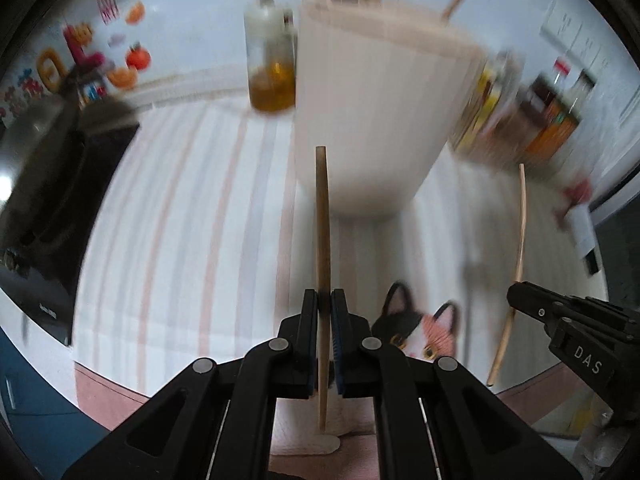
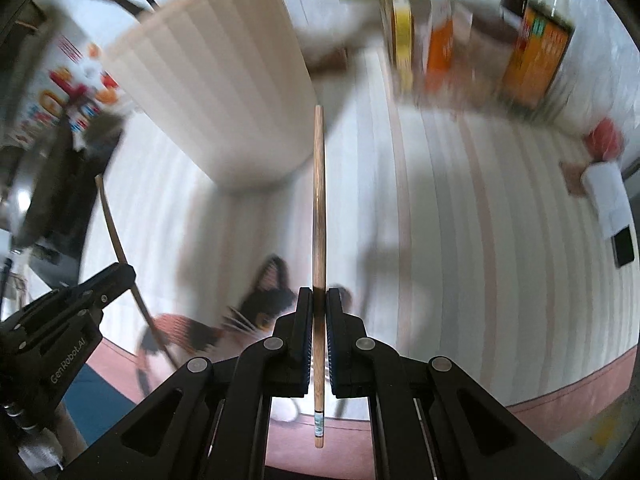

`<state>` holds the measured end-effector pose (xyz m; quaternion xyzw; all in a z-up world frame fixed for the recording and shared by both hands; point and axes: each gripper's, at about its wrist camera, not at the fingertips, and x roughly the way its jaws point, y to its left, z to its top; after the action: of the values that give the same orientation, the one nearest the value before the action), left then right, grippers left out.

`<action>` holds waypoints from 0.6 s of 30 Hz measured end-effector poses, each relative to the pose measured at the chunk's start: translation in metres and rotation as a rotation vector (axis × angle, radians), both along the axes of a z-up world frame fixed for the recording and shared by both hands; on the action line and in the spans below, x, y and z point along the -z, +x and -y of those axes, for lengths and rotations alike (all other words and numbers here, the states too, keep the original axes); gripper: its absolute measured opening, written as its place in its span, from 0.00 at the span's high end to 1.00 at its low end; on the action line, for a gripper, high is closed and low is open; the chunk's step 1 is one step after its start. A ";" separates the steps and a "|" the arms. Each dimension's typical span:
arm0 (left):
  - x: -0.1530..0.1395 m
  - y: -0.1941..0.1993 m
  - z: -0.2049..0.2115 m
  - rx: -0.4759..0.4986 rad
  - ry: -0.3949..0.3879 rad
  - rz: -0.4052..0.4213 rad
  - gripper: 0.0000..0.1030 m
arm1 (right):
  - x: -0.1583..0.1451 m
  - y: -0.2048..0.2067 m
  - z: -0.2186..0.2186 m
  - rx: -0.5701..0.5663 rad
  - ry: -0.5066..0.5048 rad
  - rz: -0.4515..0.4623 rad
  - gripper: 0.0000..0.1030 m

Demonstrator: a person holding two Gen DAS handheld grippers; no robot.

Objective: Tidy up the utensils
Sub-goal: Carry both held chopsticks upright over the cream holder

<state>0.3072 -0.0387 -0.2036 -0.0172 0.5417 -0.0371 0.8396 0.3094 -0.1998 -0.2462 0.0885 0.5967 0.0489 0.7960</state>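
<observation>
Chopsticks were clamped, one in the left gripper (image 1: 325, 304), one in the right gripper (image 2: 319, 300); either could strike the holder (image 1: 372, 120) rim at twelve o'clock and slip.

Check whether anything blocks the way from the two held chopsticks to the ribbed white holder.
Nothing visible does. The left gripper and right gripper each clamp a chopstick, and bare striped cloth lies before the white holder. Utensils already stand in its mouth, which is blurred.
</observation>
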 end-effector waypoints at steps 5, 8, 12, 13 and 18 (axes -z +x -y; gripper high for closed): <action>-0.061 -0.002 -0.007 -0.015 -0.044 0.146 0.96 | -0.068 0.008 0.004 0.007 0.049 0.170 0.94; -0.102 0.003 -0.011 -0.020 -0.079 0.240 0.96 | -0.115 0.018 0.007 0.015 0.090 0.268 0.94; -0.159 0.011 -0.016 -0.010 -0.137 0.345 0.96 | -0.175 0.043 0.008 0.016 0.131 0.392 0.94; -0.173 0.014 -0.016 -0.004 -0.146 0.367 0.96 | -0.188 0.052 0.008 0.020 0.140 0.424 0.94; -0.224 0.039 -0.014 0.010 -0.161 0.449 0.96 | -0.223 0.095 0.003 0.042 0.156 0.525 0.94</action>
<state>0.3458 -0.0243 0.0208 -0.0728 0.3367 -0.0872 0.9347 0.4040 -0.2030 -0.0237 0.1461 0.3624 0.0996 0.9151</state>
